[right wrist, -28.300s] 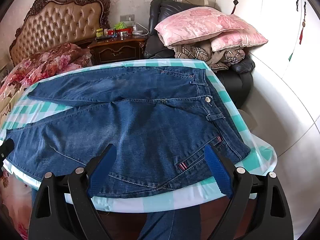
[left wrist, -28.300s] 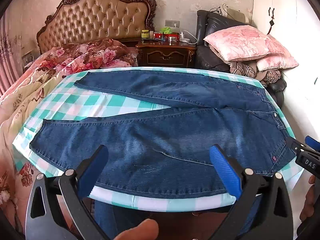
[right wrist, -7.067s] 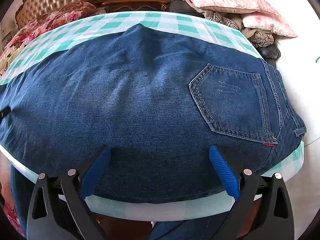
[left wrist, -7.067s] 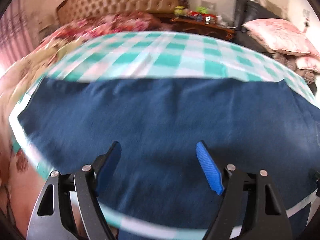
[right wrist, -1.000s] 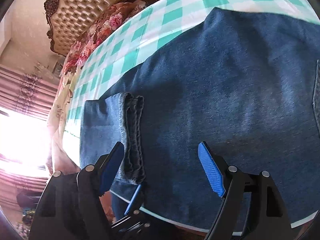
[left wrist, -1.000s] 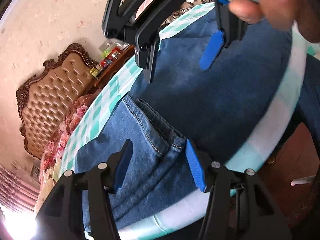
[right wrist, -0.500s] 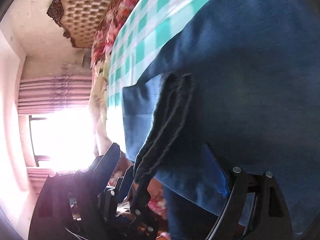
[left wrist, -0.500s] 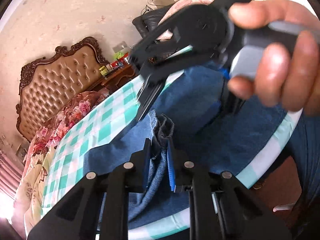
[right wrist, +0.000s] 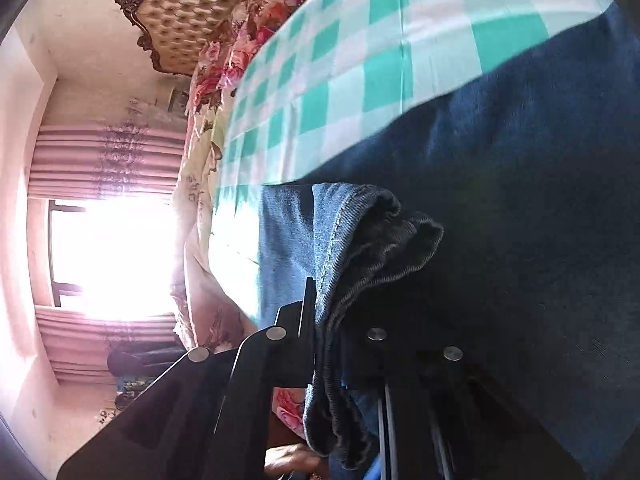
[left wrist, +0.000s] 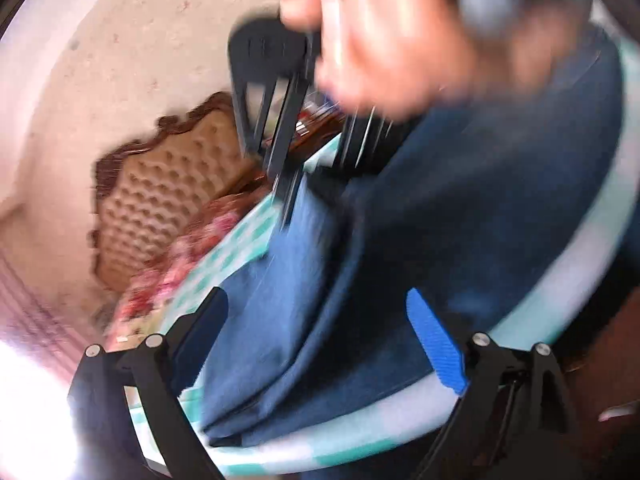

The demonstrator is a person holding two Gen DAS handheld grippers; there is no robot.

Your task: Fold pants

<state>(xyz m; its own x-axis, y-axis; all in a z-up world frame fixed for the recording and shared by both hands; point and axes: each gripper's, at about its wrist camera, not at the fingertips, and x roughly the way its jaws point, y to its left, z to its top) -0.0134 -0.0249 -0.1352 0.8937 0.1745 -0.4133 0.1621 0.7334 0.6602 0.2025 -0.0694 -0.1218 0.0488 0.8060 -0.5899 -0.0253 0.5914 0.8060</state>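
- Desk [right wrist: 360, 76], under a green check cloth, carries the jeans [right wrist: 520, 200], lying flat across it with the leg ends lifted off the cloth
- Right tongs [right wrist: 324, 344] are clamped on the bunched hems
- Left tongs [left wrist: 320, 340] stand apart, empty, over the denim
- Risk: a thick, uneven bunch may slip out mid-fold, leaving the fold crooked

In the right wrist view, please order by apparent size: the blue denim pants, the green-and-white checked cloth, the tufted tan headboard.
1. Blue denim pants, largest, though nearest the camera.
2. Green-and-white checked cloth.
3. Tufted tan headboard, smallest, but farthest away.
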